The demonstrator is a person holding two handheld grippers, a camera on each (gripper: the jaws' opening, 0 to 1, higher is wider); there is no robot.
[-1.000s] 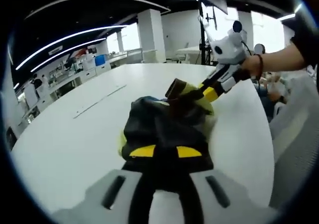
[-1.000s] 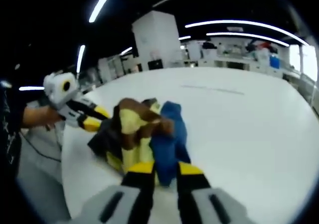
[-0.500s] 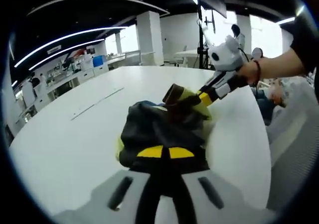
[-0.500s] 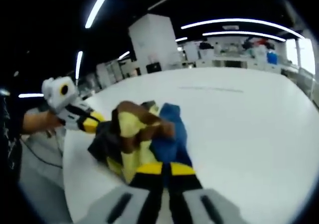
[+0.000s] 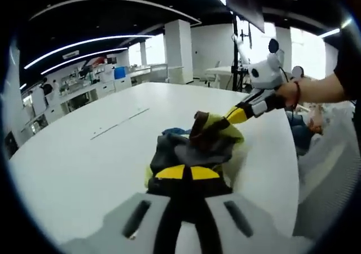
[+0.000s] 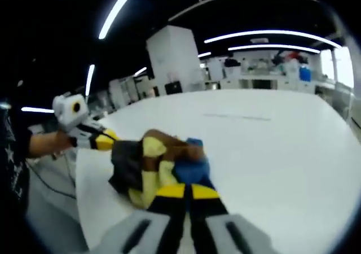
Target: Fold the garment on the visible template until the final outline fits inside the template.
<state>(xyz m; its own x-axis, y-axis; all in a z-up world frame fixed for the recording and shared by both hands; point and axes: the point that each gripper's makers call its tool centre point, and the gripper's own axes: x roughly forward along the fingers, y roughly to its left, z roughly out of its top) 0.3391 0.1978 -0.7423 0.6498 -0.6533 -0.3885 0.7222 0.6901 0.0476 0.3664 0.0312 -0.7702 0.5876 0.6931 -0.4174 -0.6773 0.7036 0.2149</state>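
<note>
Both of my grippers clamp the same bunched garment (image 5: 194, 147) near the table's (image 5: 84, 163) near edge, presumably so I can lift it and spread it before any fold begins. In the left gripper view, the left gripper (image 5: 187, 175) has its yellow-tipped jaws pressed together on a dark, slack fold of the cloth. In the right gripper view, the right gripper (image 6: 181, 192) is likewise pinched shut, on the blue part of the heap. The garment is a soft, rumpled mound of black, brown, pale yellow and blue panels, with no flat outline yet; I judge the folding barely started. From the far side of the left gripper view, a hand (image 5: 287, 93) brings the right gripper in to bite the mound's yellow upper edge. The table is white, smooth and matte, curving away broadly. A faint thin line (image 5: 119, 123) lies well beyond the garment toward the far edge; I cannot tell whether it belongs to the template.
</note>
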